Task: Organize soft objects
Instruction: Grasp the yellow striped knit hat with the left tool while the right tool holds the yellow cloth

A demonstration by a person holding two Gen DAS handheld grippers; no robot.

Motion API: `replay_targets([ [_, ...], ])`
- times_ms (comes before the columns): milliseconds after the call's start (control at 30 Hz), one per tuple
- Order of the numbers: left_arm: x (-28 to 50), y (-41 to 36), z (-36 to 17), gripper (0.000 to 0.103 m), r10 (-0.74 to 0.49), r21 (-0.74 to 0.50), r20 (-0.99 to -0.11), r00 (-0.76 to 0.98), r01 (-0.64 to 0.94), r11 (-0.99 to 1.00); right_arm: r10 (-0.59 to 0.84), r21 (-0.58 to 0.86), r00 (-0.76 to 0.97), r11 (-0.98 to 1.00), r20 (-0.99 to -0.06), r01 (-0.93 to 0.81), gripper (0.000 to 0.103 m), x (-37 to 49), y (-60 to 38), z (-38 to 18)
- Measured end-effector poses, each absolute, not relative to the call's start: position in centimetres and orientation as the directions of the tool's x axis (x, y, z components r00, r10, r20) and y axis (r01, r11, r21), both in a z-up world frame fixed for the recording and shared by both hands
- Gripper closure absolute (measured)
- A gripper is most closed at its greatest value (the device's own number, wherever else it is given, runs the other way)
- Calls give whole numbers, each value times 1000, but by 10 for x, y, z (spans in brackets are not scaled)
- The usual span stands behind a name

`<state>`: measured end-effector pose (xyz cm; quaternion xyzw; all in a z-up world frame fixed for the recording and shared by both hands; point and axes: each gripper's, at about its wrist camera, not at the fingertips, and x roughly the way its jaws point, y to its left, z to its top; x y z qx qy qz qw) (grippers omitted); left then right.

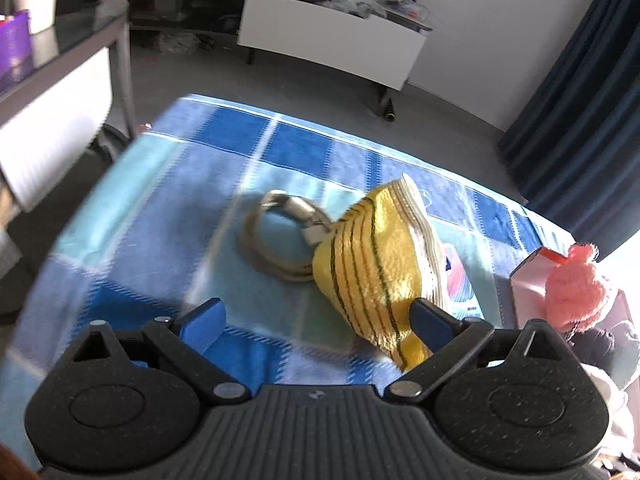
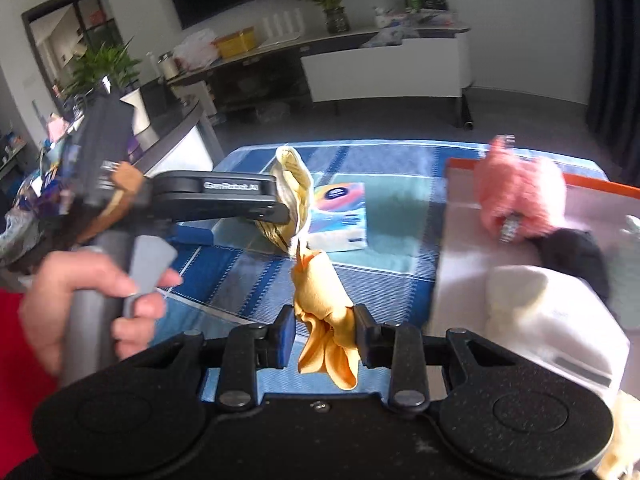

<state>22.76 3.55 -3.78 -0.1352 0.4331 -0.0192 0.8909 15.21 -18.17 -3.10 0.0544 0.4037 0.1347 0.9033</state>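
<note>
A yellow striped plush pouch [image 1: 376, 264] with a white zipper edge lies on the blue checked cloth [image 1: 192, 184]. My left gripper [image 1: 316, 322] is open, and its right pad [image 1: 428, 324] rests against the pouch's near end. In the right wrist view a hand holds the left gripper [image 2: 286, 214], whose tip is at the yellow pouch [image 2: 292, 180]. My right gripper [image 2: 324, 322] is shut on a crumpled orange cloth [image 2: 322, 300], which it holds above the table. A white box [image 2: 460, 240] at the right holds a pink fluffy toy [image 2: 524, 196], a black soft item [image 2: 572, 252] and a white soft item [image 2: 540, 312].
A coiled grey cable [image 1: 272, 240] lies just left of the pouch. A colourful tissue pack [image 2: 340, 216] sits behind the pouch. Beyond the table are a grey floor, a white cabinet [image 1: 332, 44] and a dark curtain [image 1: 580, 100]. A grey desk [image 1: 80, 52] stands at the left.
</note>
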Motion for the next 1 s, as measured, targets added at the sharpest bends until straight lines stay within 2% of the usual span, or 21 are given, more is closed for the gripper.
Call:
replay_targets([
  [100, 236, 24, -43, 4, -174, -275, -761, 625, -68, 959, 280, 228, 653, 959, -703, -166, 64, 147, -193, -27],
  [167, 239, 18, -43, 15, -171, -267, -750, 639, -56, 962, 275, 228, 662, 961, -697, -159, 64, 145, -197, -24],
  [200, 239, 17, -43, 26, -191, -284, -740, 645, -42, 958, 272, 229, 665, 961, -695, -155, 64, 144, -198, -23],
  [233, 239, 16, -42, 52, -197, -290, -734, 650, -37, 956, 272, 233, 668, 961, -693, -151, 64, 143, -200, -23],
  [300, 240, 13, -42, 77, -236, -318, -728, 644, -12, 948, 268, 235, 675, 962, -688, -143, 64, 139, -202, -21],
  [333, 240, 13, -41, 80, -263, -340, -728, 633, 0, 940, 265, 232, 678, 962, -685, -142, 64, 138, -202, -20],
  [433, 229, 9, -32, 87, -237, -293, -722, 650, 23, 956, 263, 233, 685, 963, -679, -138, 64, 136, -206, -17],
  [1000, 125, 19, 18, 87, -111, -99, -745, 658, 55, 994, 273, 215, 718, 961, -640, -175, 64, 112, -183, 7],
])
